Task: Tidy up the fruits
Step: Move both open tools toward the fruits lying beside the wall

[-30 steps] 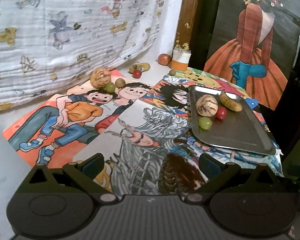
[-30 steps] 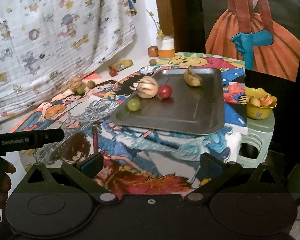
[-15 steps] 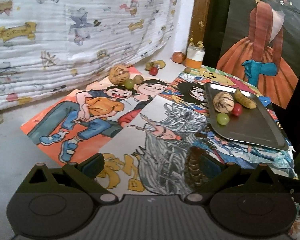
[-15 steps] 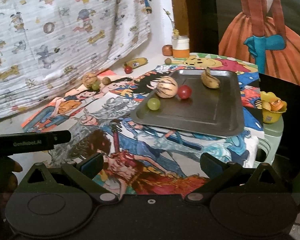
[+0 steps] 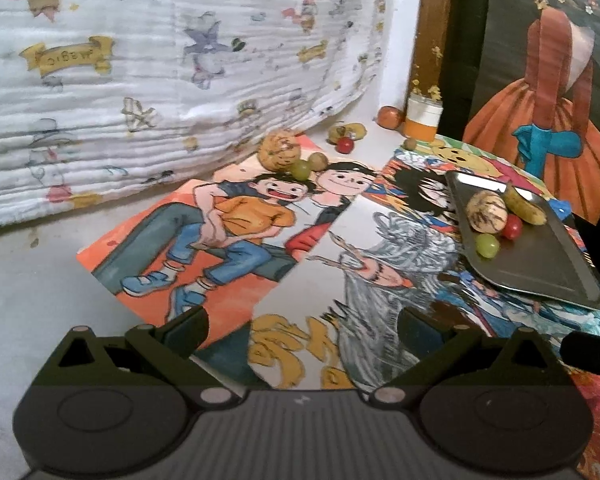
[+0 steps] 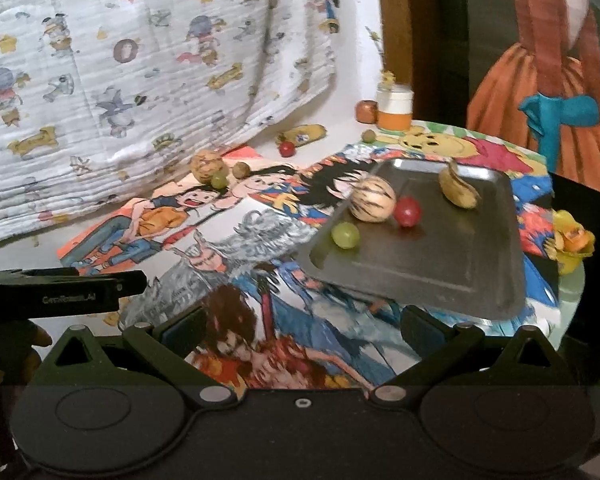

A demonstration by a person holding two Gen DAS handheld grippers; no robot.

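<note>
Currently, the left gripper (image 5: pixel 302 326) and right gripper (image 6: pixel 302 326) both stand wide open and grip nothing. Ahead and right of the left gripper, the metal tray (image 5: pixel 548 264) carries a striped melon (image 5: pixel 486 212), red fruit (image 5: pixel 512 227), green grape (image 5: pixel 487 245) and banana (image 5: pixel 525 206). Far ahead lie a second melon (image 5: pixel 280 150) and another grape (image 5: pixel 301 169), touching each other.

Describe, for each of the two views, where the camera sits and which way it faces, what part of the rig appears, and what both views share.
Left wrist: sits on the left gripper, facing the painted posters and blanket; its open fingers show below.
Right wrist: sits on the right gripper, facing the metal tray; its open fingers and the other gripper's body show.
Shared: tray, striped melon, banana, red and green fruits.
</note>
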